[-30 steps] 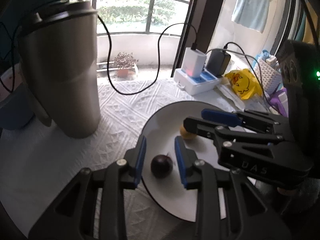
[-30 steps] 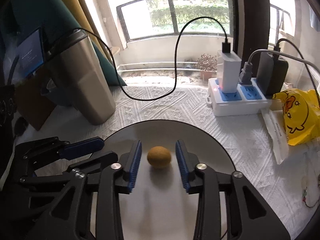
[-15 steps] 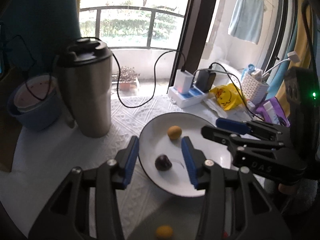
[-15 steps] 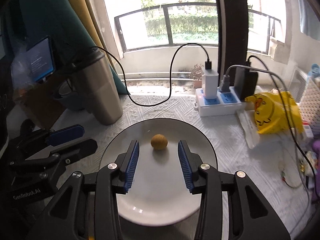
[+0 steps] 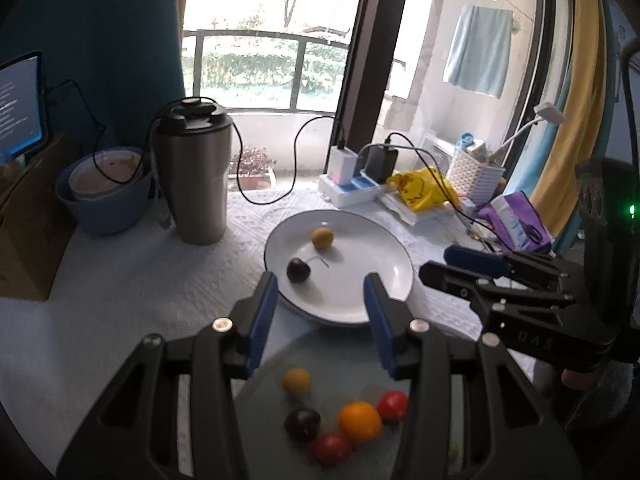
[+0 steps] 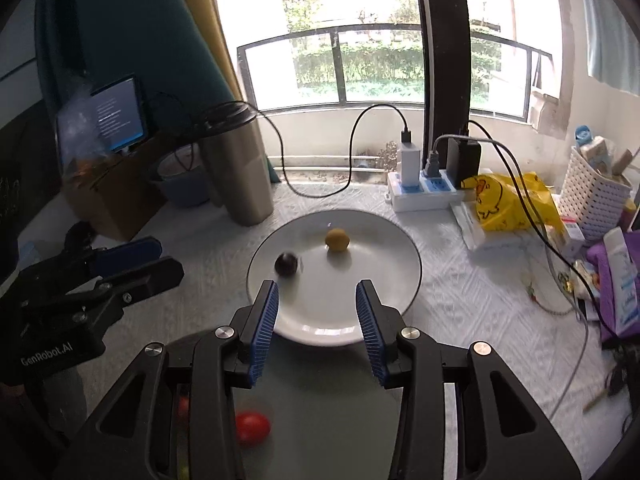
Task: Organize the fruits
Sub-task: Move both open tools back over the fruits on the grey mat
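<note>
Both claws, left (image 5: 320, 312) and right (image 6: 316, 316), gape wide and empty above the grey tray (image 5: 272, 364). The white plate (image 5: 384, 248) already holds two sorted fruits, so more likely follow.

Beneath the left tongs (image 5: 320, 312), the nearer plate (image 5: 340, 360) is blurred and partly hidden by the black arms; its near rim is cut off by the lower edge. The fruits on it, a dark cherry (image 5: 303, 424) among them, are seen only softly. Below the right tongs (image 6: 316, 320), a red tomato (image 6: 252, 428) is smeared, and a second red fruit (image 6: 183, 408) is mostly covered by the tongs' left arm. The screen (image 6: 116, 118) text is too small to be read.
</note>
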`<state>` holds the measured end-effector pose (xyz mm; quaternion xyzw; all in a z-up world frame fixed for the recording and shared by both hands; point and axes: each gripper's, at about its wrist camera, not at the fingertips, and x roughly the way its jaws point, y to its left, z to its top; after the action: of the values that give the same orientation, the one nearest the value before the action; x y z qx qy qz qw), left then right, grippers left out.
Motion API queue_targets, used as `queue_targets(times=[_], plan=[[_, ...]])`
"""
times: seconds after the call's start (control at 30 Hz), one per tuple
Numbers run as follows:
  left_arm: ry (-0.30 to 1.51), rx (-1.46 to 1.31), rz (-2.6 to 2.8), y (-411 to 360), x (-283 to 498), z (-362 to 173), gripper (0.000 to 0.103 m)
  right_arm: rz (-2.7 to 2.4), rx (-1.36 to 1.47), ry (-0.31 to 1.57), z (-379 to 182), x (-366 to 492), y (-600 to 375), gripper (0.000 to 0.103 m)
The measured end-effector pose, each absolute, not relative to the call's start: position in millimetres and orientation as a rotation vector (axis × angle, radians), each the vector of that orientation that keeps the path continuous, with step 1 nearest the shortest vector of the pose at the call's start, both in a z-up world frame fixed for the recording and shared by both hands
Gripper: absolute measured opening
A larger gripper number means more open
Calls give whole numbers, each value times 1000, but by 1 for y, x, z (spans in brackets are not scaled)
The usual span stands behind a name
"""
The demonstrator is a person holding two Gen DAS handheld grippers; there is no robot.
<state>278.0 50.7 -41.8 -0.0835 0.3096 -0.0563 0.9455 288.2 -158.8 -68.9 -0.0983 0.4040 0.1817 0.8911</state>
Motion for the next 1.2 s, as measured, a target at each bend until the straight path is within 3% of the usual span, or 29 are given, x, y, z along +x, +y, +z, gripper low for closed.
queue_targets(times=[0.23,0.3,0.37,1.2], plan=[[625,-173,-111,44,245,-45,48,386,-201,839,-68,251,-166,43],[625,-169,-111,43,237,-46,61,393,-203,839,-68,242,-168,43],[624,-176,-117,42,227,-48,65,398,-203,837,-68,232,-170,43],[751,-215,-96,29,154,-115,65,439,-188,937,-108,164,-181,45]])
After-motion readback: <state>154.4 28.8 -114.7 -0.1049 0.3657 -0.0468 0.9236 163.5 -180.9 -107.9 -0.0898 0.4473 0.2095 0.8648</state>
